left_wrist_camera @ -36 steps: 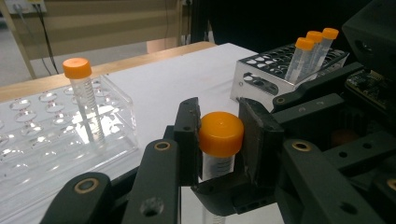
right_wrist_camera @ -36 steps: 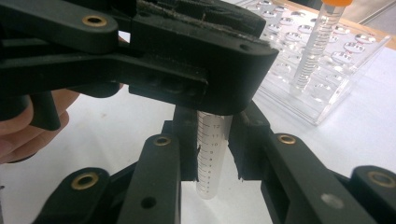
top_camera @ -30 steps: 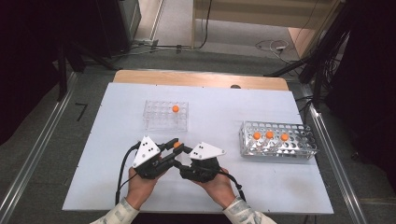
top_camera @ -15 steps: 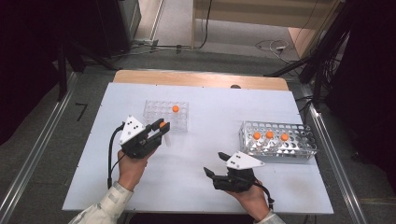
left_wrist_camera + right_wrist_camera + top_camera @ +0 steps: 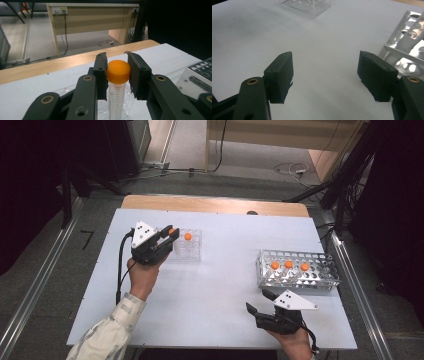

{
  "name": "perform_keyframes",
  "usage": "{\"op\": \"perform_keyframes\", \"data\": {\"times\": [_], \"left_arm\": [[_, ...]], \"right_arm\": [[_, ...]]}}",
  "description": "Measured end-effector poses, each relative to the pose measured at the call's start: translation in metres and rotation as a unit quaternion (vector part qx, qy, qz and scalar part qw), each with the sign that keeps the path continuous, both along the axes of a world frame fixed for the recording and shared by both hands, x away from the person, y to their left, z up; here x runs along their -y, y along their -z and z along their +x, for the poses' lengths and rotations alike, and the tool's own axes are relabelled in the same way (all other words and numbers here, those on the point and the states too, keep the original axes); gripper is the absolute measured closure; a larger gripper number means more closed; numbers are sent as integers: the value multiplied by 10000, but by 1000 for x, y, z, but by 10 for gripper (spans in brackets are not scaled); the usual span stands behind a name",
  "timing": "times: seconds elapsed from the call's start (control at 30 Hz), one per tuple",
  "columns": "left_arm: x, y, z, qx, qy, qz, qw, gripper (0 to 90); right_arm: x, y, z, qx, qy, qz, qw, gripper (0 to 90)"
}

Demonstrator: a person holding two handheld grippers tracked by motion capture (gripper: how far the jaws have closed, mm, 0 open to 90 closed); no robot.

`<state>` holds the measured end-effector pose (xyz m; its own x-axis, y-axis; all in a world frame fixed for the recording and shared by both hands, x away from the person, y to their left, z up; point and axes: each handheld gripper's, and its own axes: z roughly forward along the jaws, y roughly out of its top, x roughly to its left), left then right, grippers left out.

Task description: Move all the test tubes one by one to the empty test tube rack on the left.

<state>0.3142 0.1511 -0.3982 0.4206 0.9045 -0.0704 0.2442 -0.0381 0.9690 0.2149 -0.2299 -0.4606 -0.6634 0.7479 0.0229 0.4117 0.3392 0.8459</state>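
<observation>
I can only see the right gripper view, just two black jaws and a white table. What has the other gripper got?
Observer: The left gripper is shut on a tube with an orange cap.
Operator: Cool! Where is it?
Observer: At the left side of the clear rack. A second tube stands in that rack.
Operator: What's in the shiny rack next to me?
Observer: The metal rack holds three tubes with orange caps, in a row. The right gripper, whose jaws have just been opening with nothing between them, is in front of it.
</observation>
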Motion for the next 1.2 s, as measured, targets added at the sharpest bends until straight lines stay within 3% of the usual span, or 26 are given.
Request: {"op": "perform_keyframes", "data": {"times": [0.3,0.6,1.2], "left_arm": [[5,-9,22,55,-172,103,9998,702],[12,-3,34,-6,-188,210,9996,701],[16,23,29,-138,-144,408,9990,696]], "right_arm": [[4,0,0,10,70,26,10000,275],[6,-1,-1,38,114,61,9999,277],[7,-1,-1,63,138,58,9999,279]]}}
